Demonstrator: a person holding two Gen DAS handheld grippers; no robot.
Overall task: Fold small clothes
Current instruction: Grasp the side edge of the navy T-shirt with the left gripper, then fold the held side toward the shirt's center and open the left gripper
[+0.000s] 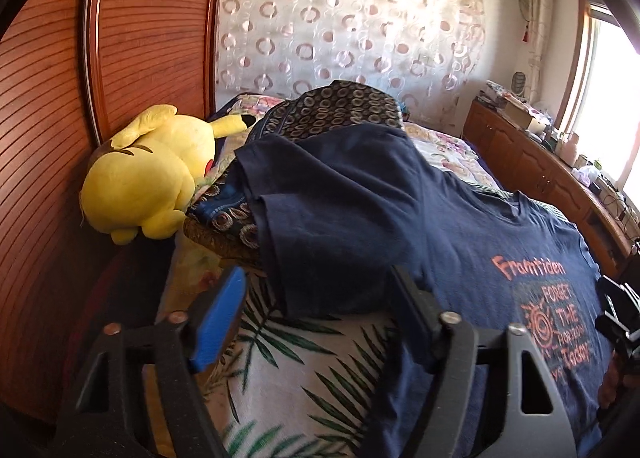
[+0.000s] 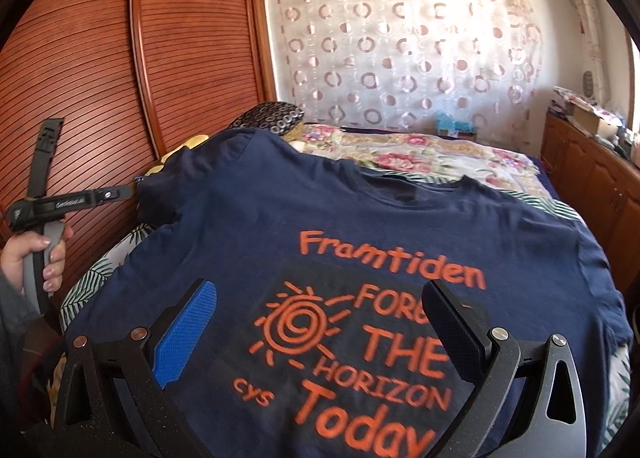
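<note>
A navy T-shirt [image 2: 360,218] with orange lettering lies face up on the bed. In the left wrist view its left sleeve [image 1: 328,226] drapes over a patterned pillow [image 1: 340,106], and the sleeve's hem lies between the fingers of my left gripper [image 1: 316,298]. The jaws stand apart and the pads do not press the cloth. My right gripper [image 2: 320,302] stands open over the printed chest with nothing clamped. The right wrist view also shows a hand [image 2: 44,254] holding the left gripper [image 2: 120,192] beside the sleeve.
A yellow plush toy [image 1: 152,178] lies against the wooden wardrobe [image 1: 48,138] at the left. A leaf-print sheet [image 1: 312,358] and a floral cover [image 2: 420,154] lie under the shirt. A wooden cabinet [image 1: 540,166] with clutter runs along the right, under the window.
</note>
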